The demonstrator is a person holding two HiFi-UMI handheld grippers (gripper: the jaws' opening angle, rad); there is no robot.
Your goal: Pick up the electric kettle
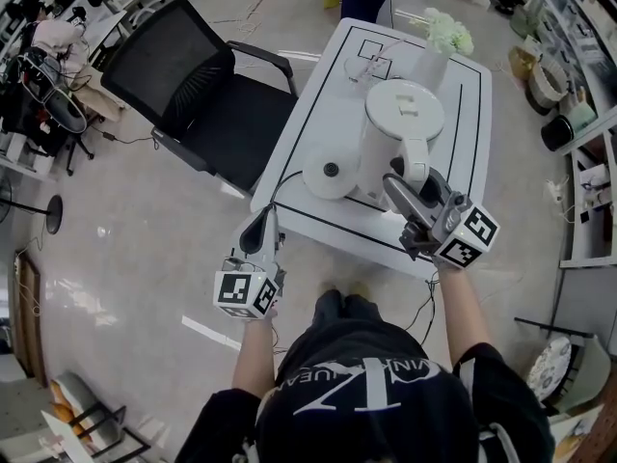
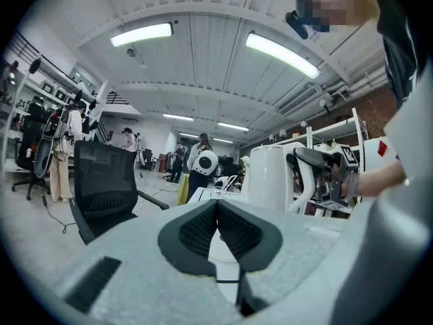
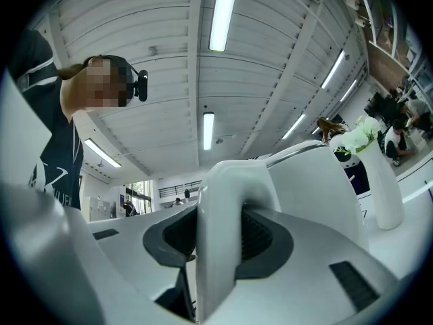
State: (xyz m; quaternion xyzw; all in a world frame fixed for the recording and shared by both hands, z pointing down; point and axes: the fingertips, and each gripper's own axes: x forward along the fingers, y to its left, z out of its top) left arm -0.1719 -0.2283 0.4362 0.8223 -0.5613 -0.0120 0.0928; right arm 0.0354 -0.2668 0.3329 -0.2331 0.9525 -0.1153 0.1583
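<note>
Two grippers appear in this figure. What does each one hold? (Student)

The right gripper [image 3: 220,232] is clamped on the arched white handle [image 3: 223,208] of the electric kettle [image 1: 395,123]. Its dark ribbed pads press on the handle from both sides. The left gripper [image 2: 218,212] holds nothing, and its two pads meet at the tips with no gap. (Tutor)

Where is the kettle? (Student)

It stands upright over the white table [image 1: 328,95], which is marked with black lines. Its lid faces up and its handle points toward the person. Just to its left in the head view lies the round white base [image 1: 328,170] with a dark centre. No view shows whether the kettle's underside touches the tabletop. (Tutor)

And the left gripper's place? (Student)

It is off the near edge of the table, well apart from the kettle and pointing roughly level toward it. (Tutor)

What else is shown? (Student)

A white vase [image 1: 431,66] of pale flowers [image 1: 448,35] stands just behind the kettle. A black office chair [image 1: 207,99] stands beside the table's left edge. (Tutor)
</note>
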